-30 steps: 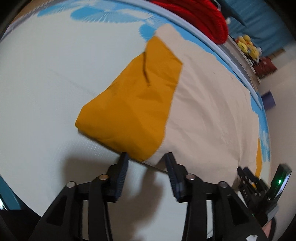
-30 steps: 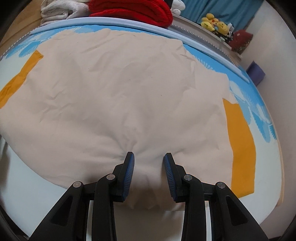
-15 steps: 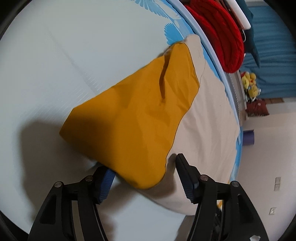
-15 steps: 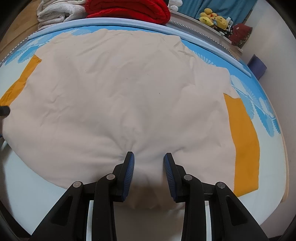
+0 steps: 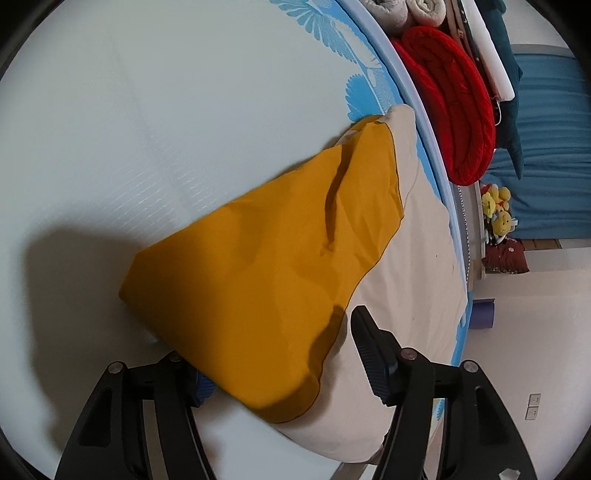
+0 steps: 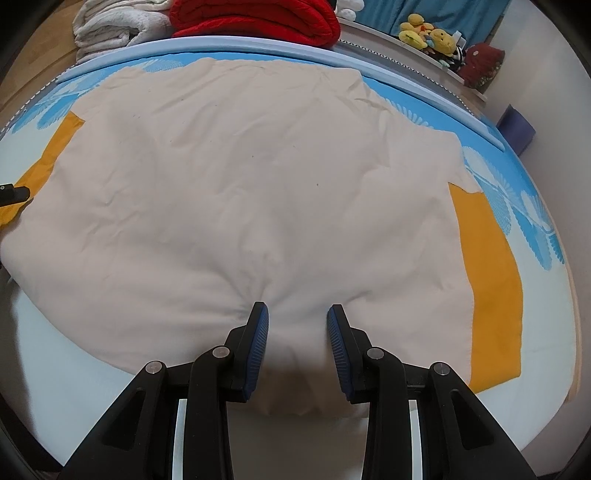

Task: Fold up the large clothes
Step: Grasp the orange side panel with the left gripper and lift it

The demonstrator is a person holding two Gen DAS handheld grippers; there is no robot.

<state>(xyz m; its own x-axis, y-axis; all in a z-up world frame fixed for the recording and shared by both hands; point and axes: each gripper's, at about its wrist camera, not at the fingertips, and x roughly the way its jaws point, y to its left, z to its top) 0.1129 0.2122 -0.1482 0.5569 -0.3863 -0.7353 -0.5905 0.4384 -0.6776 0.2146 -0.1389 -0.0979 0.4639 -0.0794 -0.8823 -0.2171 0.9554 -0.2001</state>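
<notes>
On the bed: my two grippers work a large cream garment (image 6: 236, 192) with mustard-yellow sleeves, spread flat over the pale mattress cover (image 5: 155, 122).
Garment body: it fills the middle of the right wrist view, lightly creased, its near hem bulging toward the lower centre of the frame.
Right gripper (image 6: 297, 314): I see its jaws fairly narrow, with a puckered fold of the cream hem bunched between them; both blue pads press the cloth, so I read it as holding the garment.
Left gripper (image 5: 280, 354): its jaws stand fairly wide around the corner of the left sleeve (image 5: 266, 266); the right pad is clear of the cloth, the left pad is hidden under the yellow fabric, so I see no pinch.
Left sleeve: it lies across the centre of the left wrist view, one dark crease running up it, its cuff end draped toward the lower centre.
Right sleeve (image 6: 487, 273): a flat yellow strip at the right of the right wrist view.
Upper edge of both frames: a folded red blanket (image 6: 255, 16) beyond the blue printed border, white towels (image 6: 107, 29) beside it, yellow plush toys (image 6: 428, 35) at upper right.
</notes>
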